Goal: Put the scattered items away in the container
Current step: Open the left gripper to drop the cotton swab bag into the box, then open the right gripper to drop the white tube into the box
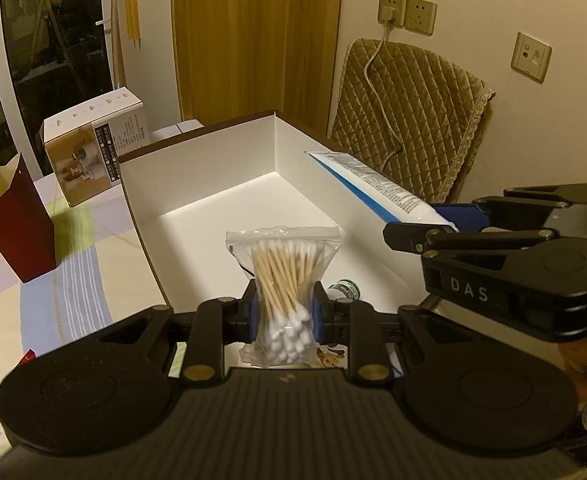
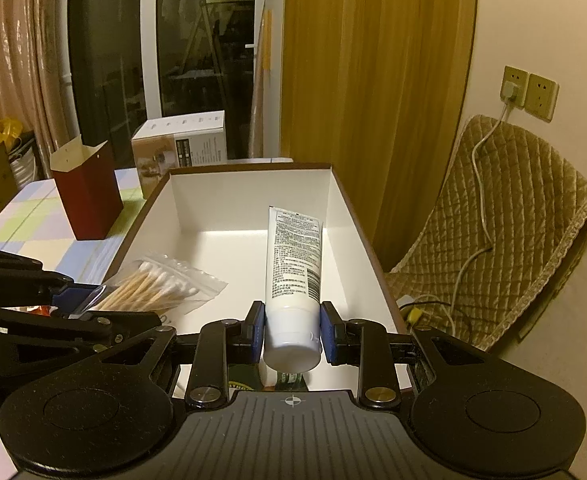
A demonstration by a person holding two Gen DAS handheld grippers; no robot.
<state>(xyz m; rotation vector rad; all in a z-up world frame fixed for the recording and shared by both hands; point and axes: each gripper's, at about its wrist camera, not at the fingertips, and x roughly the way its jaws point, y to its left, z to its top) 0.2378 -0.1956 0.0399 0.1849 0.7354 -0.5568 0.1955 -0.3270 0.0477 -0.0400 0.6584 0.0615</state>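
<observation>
Jaws clamp swab bag point(image 1: 283, 280) and tube point(image 2: 293, 280) above box rim point(image 2: 249, 167); floor seemingly mostly bare.

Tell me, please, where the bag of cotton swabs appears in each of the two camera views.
Left wrist view: bag of cotton swabs at lower centre, upright, clamped in the left gripper.
Right wrist view: the bag at lower left, lying flat.
Shared landmark: the white box behind it.

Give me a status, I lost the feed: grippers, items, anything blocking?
Left gripper shut on cotton swab bag. Right gripper shut on white tube. Both over white box. Nothing blocking.
</observation>
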